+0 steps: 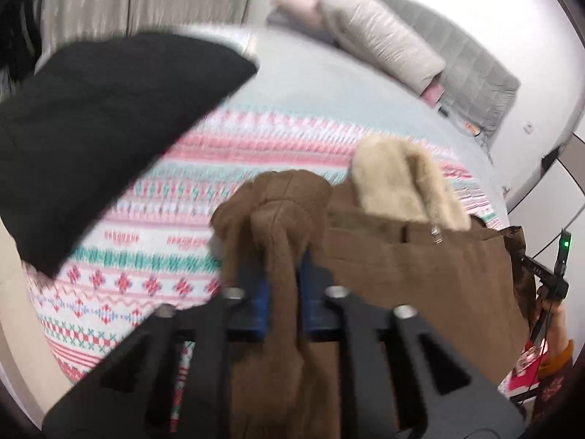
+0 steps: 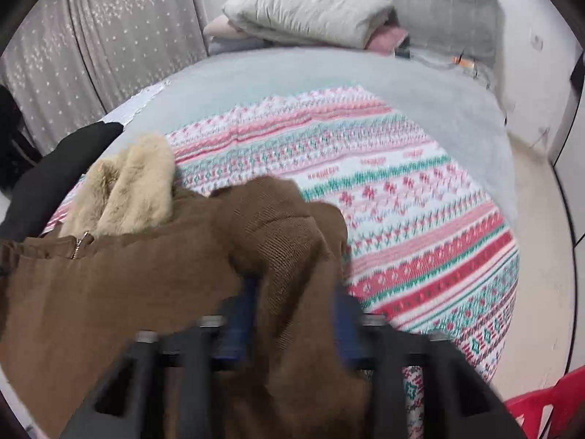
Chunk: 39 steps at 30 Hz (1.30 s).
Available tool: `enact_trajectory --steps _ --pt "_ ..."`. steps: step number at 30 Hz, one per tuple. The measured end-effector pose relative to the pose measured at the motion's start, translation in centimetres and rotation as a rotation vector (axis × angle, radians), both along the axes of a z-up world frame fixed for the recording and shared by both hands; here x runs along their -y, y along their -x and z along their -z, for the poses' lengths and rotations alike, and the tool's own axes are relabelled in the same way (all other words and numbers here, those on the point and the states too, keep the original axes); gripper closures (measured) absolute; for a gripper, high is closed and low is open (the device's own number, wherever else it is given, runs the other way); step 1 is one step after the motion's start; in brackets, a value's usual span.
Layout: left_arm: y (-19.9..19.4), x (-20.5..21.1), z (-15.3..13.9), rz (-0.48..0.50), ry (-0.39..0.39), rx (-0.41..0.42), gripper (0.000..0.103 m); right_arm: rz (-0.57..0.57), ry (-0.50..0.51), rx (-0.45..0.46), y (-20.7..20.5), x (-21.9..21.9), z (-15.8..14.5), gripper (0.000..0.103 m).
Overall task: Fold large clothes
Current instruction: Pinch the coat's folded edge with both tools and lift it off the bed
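Note:
A brown corduroy jacket (image 1: 420, 270) with a cream fleece collar (image 1: 406, 186) hangs stretched between my two grippers above the bed. My left gripper (image 1: 283, 274) is shut on one bunched shoulder of the jacket. My right gripper (image 2: 292, 292) is shut on the other shoulder; the jacket (image 2: 128, 274) spreads to the left in that view, with the fleece collar (image 2: 128, 186) and a zip pull (image 2: 78, 245) on top. The blue fingers (image 2: 237, 314) are partly hidden by cloth. The jacket's lower part hangs out of view.
The bed carries a pink, white and green patterned blanket (image 2: 420, 219) over a grey sheet (image 2: 292, 69). A black garment (image 1: 91, 128) lies at the bed's left. Folded bedding (image 2: 307, 14) is piled at the grey headboard (image 2: 438, 3). A red plastic item (image 2: 548, 402) stands by the bed.

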<state>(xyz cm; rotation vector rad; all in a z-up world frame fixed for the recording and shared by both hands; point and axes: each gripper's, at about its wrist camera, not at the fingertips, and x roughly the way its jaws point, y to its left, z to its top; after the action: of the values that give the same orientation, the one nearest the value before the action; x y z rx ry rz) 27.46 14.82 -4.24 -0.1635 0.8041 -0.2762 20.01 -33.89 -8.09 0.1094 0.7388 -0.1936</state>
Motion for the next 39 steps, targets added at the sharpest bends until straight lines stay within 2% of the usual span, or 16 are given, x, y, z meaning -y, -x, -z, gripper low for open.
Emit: enact_trajectory --steps 1,4,7,9,12,15,18,22,30,34,39 --pt "0.5 0.3 -0.7 -0.003 -0.009 0.029 0.092 -0.001 0.022 0.03 0.5 -0.4 -0.4 0.089" --pt "1.6 0.6 -3.6 -0.028 0.009 0.139 0.093 0.002 0.111 0.131 2.0 -1.7 -2.6 0.09" --pt "1.2 0.3 -6.4 -0.065 0.035 0.207 0.093 0.033 0.174 0.229 2.6 -2.4 -5.5 0.091" --pt "0.0 0.5 -7.8 -0.091 0.017 0.247 0.093 0.061 0.175 0.295 2.4 -2.3 -7.7 0.091" --pt "-2.0 0.8 -9.1 -0.117 0.005 0.277 0.093 0.092 0.156 0.349 0.8 -2.1 -10.2 0.091" --pt "-5.1 1.5 -10.3 -0.146 -0.025 0.296 0.093 0.099 0.185 0.361 -2.0 -2.5 -11.8 0.091" --pt "-7.9 1.9 -9.4 -0.171 -0.046 0.284 0.093 0.103 0.213 0.351 -5.7 -2.9 -12.5 0.091" --pt "-11.8 2.2 -5.6 -0.209 -0.091 0.245 0.093 0.11 0.212 0.295 -10.5 -2.5 -10.7 0.091" --pt "-16.4 2.5 3.6 -0.237 -0.172 0.116 0.092 0.085 0.294 0.11 -17.9 -1.8 -2.1 0.09" --pt "-17.5 2.2 5.8 -0.241 -0.152 0.036 0.089 0.074 0.229 0.039 -19.0 -0.7 1.4 0.087" --pt "-17.7 1.2 5.4 -0.267 -0.144 0.011 0.078 0.097 0.044 0.012 -19.0 3.1 1.7 0.08"
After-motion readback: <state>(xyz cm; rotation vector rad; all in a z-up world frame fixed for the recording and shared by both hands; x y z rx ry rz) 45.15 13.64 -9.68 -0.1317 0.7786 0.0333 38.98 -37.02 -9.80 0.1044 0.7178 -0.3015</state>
